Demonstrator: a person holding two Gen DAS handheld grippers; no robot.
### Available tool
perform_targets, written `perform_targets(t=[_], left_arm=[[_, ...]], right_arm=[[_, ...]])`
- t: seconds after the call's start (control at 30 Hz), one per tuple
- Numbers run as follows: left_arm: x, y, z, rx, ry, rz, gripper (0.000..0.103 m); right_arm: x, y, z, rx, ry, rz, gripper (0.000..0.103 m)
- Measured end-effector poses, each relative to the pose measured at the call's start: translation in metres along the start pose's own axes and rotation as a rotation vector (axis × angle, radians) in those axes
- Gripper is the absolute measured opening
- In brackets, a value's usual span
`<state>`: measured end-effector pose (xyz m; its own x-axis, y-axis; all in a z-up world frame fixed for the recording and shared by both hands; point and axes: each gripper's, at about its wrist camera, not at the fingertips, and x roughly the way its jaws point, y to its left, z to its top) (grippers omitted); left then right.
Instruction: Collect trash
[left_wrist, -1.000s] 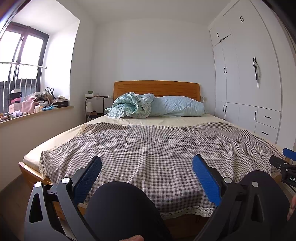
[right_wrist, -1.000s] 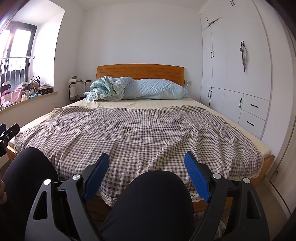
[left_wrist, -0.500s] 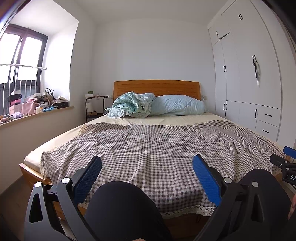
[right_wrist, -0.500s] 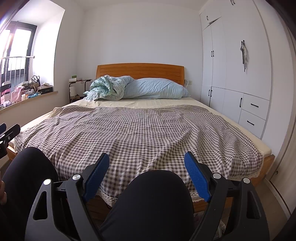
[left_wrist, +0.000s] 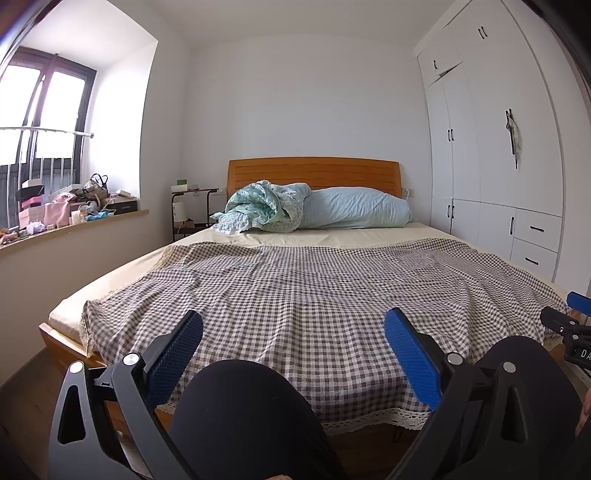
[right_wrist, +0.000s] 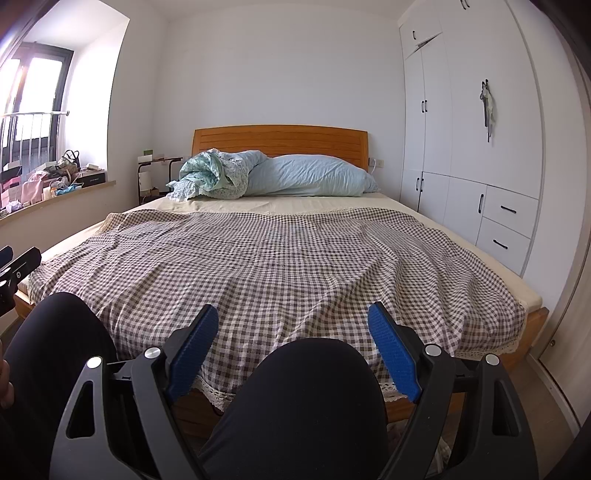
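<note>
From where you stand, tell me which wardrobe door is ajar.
The small upper wardrobe door, leftmost in the top row: its lower edge hangs crooked with a dark gap; the others sit flush.

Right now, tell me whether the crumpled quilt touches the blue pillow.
Touching. The right wrist view shows the crumpled quilt pressed against the blue pillow, no gap between them.

the only lettering that shows is a cut-off white "da" on the black body of the right gripper (left_wrist: 576, 349), at the right edge of the left wrist view; the rest of the word runs out of the picture. the boxes on the windowsill (left_wrist: 74, 225) are too small and blurred to read.
</note>
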<state>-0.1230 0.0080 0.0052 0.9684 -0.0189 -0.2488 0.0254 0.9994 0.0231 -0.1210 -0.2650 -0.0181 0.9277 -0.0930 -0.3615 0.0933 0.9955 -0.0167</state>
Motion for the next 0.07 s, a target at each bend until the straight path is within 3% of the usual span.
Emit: perform_targets(t=[0.07], left_arm=[[-0.0001, -0.0001, 0.0001, 0.001, 0.000, 0.000, 0.095]], right_arm=[[0.0007, 0.0000, 0.0009, 0.003, 0.008, -0.002, 0.080]])
